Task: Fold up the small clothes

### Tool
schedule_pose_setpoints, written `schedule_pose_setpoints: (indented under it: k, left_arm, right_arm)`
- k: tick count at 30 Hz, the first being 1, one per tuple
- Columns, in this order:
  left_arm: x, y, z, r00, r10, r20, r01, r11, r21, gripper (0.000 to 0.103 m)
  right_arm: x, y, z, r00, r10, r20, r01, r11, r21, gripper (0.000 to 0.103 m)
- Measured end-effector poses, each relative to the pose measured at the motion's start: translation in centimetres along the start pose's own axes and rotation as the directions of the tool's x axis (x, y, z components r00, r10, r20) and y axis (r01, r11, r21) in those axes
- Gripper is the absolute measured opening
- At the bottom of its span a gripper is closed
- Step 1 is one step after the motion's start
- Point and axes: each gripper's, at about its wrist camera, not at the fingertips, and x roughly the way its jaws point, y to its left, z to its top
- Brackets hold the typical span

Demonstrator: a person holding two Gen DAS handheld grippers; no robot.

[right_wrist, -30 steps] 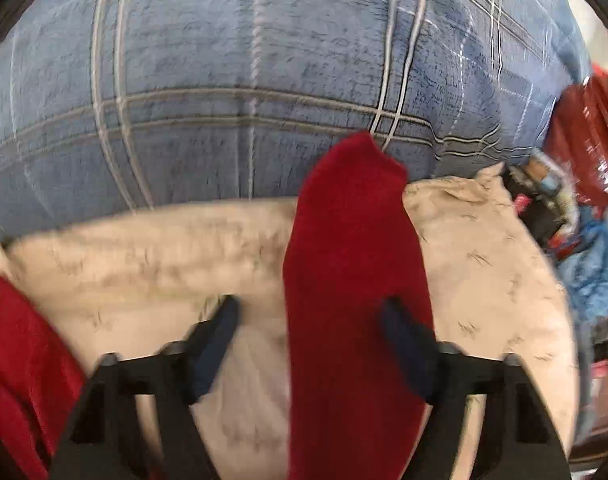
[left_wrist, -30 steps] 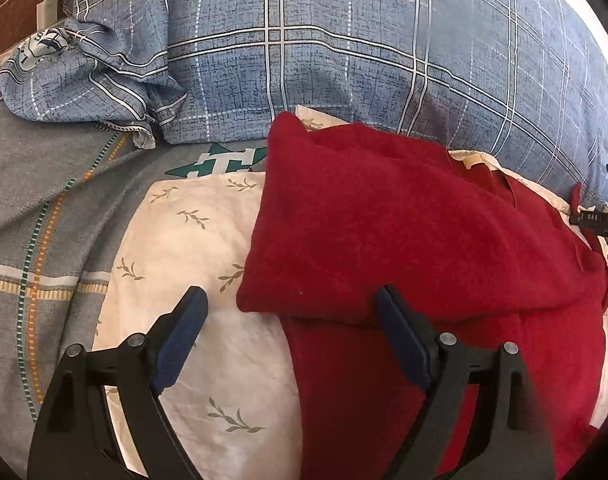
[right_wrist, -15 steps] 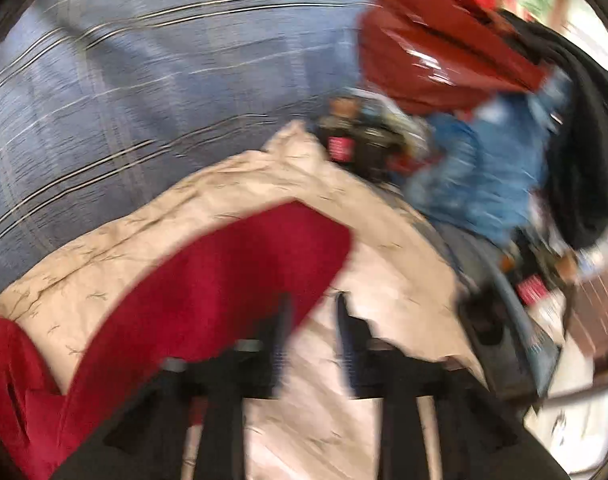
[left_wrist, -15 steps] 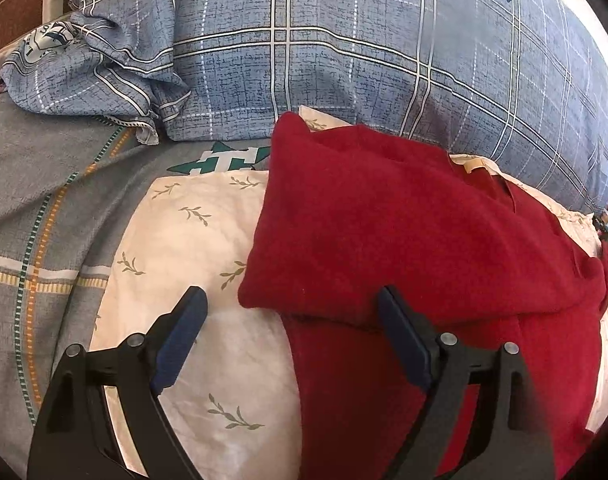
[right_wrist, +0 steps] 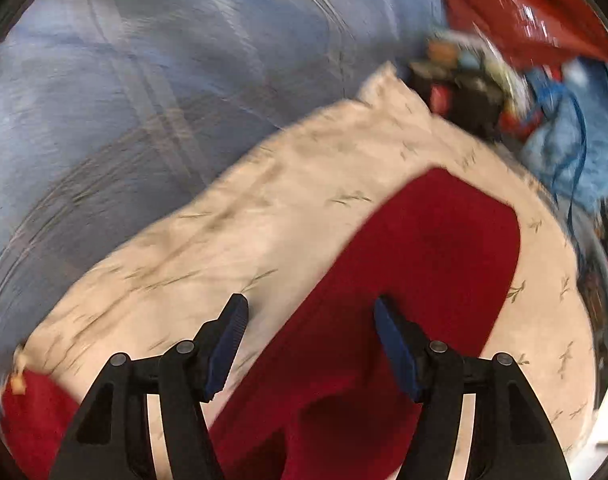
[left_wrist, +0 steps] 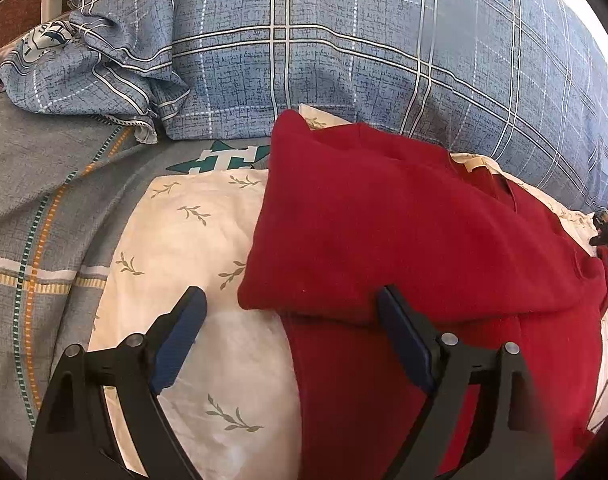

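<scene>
Bed w/ grey sheet (left_wrist: 31,184): cream pillow (left_wrist: 175,240), blue plaid duvet (left_wrist: 344,60) on it

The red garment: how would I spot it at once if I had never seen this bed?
Find the big blue plaid duvet heaped across the back of the bed. In front of it lies a cream pillowcase printed with small leaf sprigs, and the red garment is spread on that, one part folded over. It is the only plain, deep red, fuzzy cloth among patterned bedding.

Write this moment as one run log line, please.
left tool: open | right tool: opening, over red fleece garment | garment on cream leaf-print pillow
</scene>
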Motion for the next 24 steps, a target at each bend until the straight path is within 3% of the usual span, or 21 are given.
schedule_pose_setpoints:
  k: [1,2,3,4,9,12,16,20,23,24]
  left_arm:
    - [0.0,0.0,0.0,1.000,0.000,0.000,0.000,1.000,0.000,0.088]
    - [0.0,0.0,0.0,1.000,-0.001,-0.001,0.001,1.000,0.001,0.088]
    - [0.0,0.0,0.0,1.000,-0.001,-0.002,0.001,1.000,0.002,0.088]
    - [-0.1,0.1,0.1,1.000,-0.001,-0.002,0.001,1.000,0.004,0.088]
    - [-1.0,0.1,0.4,1.000,0.020,0.019,-0.020,1.000,0.011,0.088]
    - [-1.9,0.5,0.7,0.998,0.034,0.046,-0.034,0.999,-0.002,0.088]
    - [-3.2,1.6,1.2,0.996,0.020,0.089,-0.015,0.998,-0.056,0.088]
    - [-4.5,3.1,1.6,0.992,0.002,0.128,0.013,0.994,-0.111,0.088]
    - [-4.9,4.2,1.9,0.989,-0.017,0.149,0.039,0.988,-0.148,0.088]
    - [-5.0,4.6,2.0,0.988,-0.027,0.153,0.052,0.985,-0.164,0.088]
  right_arm:
    - [-0.1,-0.3,0.1,1.000,-0.003,0.025,0.003,1.000,0.000,0.057]
    - [-0.2,-0.4,0.1,0.999,-0.015,0.032,0.015,1.000,-0.017,0.037]
    - [-0.5,-0.5,0.0,1.000,-0.006,0.030,0.007,0.999,-0.038,0.027]
    - [-0.8,-0.6,-0.1,0.999,0.018,0.032,-0.017,0.999,-0.050,0.007]
    - [-5.8,-1.7,-1.1,0.987,0.122,0.106,-0.110,0.988,-0.109,0.007]
    - [-10.3,-1.7,-1.8,0.949,0.271,0.159,-0.251,0.958,-0.136,0.007]
    - [-17.2,1.5,-3.4,0.852,0.486,0.195,-0.433,0.863,-0.262,0.007]
    - [-22.8,8.2,-6.6,0.720,0.687,0.104,-0.590,0.684,-0.429,0.007]
    - [-24.8,13.9,-9.9,0.651,0.759,-0.001,-0.645,0.553,-0.527,0.007]
    - [-24.7,15.6,-11.1,0.637,0.770,-0.037,-0.658,0.517,-0.548,0.007]
